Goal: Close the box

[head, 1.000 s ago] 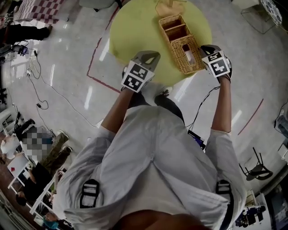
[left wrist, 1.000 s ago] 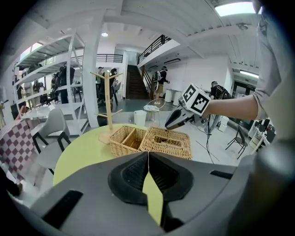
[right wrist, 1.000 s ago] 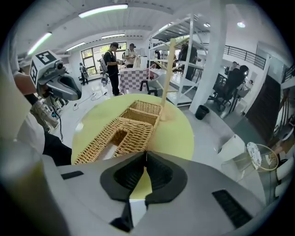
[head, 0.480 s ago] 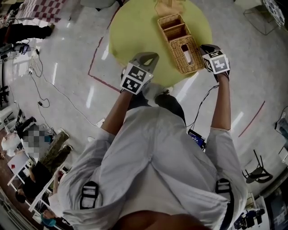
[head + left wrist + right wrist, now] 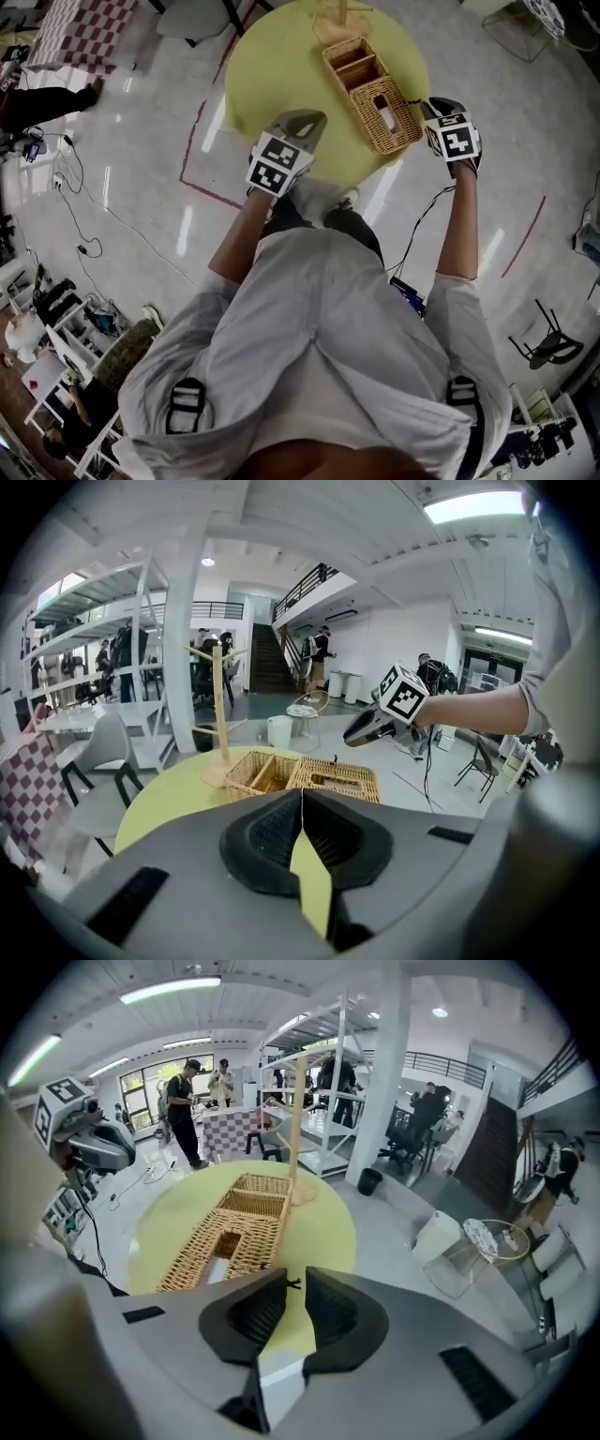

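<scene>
Wicker box (image 5: 398, 127) has something white (image 5: 380, 101), indistinct, in its slot.

One box (image 5: 373, 92), one table (image 5: 281, 66), one wooden stand (image 5: 220, 714), two grippers (left (image 5: 306, 121), right (image 5: 434, 106)).

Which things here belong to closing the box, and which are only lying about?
For the job:
- wicker box on the yellow table
- left gripper, jaws together, empty
- right gripper, jaws slightly apart, empty

Only lying about:
- wooden stand on the table past the box
- white bin, grey chair and cables on the floor
</scene>
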### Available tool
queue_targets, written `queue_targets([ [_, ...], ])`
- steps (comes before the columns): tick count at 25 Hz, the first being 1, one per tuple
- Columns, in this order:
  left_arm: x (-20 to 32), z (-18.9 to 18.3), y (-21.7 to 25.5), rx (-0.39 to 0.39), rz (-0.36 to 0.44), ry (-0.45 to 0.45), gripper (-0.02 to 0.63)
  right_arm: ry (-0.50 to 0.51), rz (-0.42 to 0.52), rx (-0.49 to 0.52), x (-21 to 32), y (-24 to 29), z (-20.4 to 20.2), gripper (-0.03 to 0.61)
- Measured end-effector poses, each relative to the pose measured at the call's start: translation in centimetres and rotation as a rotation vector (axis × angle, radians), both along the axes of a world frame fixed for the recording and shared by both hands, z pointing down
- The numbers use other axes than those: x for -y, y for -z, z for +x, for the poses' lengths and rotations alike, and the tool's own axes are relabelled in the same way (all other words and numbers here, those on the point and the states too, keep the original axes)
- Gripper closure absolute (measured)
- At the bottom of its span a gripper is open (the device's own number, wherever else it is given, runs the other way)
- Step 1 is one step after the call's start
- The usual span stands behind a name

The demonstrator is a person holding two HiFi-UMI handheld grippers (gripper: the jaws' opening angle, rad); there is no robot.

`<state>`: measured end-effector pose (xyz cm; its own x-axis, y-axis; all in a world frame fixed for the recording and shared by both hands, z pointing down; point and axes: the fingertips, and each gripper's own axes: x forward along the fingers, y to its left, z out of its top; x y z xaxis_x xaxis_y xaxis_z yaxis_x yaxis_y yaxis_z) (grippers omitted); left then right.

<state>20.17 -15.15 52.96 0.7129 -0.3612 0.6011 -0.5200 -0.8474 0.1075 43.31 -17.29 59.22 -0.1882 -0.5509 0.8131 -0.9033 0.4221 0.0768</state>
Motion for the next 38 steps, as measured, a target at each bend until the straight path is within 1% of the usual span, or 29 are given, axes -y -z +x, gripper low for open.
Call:
queue_targets([
  [4,0.6,-0.2,2.0,-0.034,0.045,-0.066,0.583,-0.105,0.068,-0.008,-2.0,3.8,0.0,0.514],
  [6,0.9,-0.3,3.0,-0.042,0.063,-0.099,0.583,-0.17,0.101,0.001,-3.2,5.8,-0.1,0.527],
  [9,1.5,-0.1,5.1,-0.077,0.096,-0.135,0.583,-0.258,0.151,0.02,-4.8,8.6,-0.4,0.54],
  [14,2.4,0.2,8.7,-0.133,0.155,-0.187,0.584,-0.359,0.253,0.044,-7.3,13.5,-2.0,0.554],
  [21,2.8,0.4,14.1,-0.205,0.242,-0.239,0.583,-0.392,0.411,0.029,-9.0,20.1,-5.4,0.555],
  [24,3.0,0.7,16.6,-0.235,0.29,-0.266,0.583,-0.411,0.478,0.028,-9.1,22.9,-6.3,0.555],
  [28,3.6,0.5,19.7,-0.268,0.348,-0.273,0.583,-0.424,0.554,0.009,-9.3,26.2,-7.1,0.555],
  [33,3.2,0.2,23.2,-0.306,0.421,-0.293,0.583,-0.427,0.616,-0.042,-10.0,29.3,-7.9,0.555],
  [38,2.0,0.4,25.9,-0.343,0.479,-0.323,0.583,-0.417,0.66,-0.044,-10.5,31.4,-9.0,0.555],
])
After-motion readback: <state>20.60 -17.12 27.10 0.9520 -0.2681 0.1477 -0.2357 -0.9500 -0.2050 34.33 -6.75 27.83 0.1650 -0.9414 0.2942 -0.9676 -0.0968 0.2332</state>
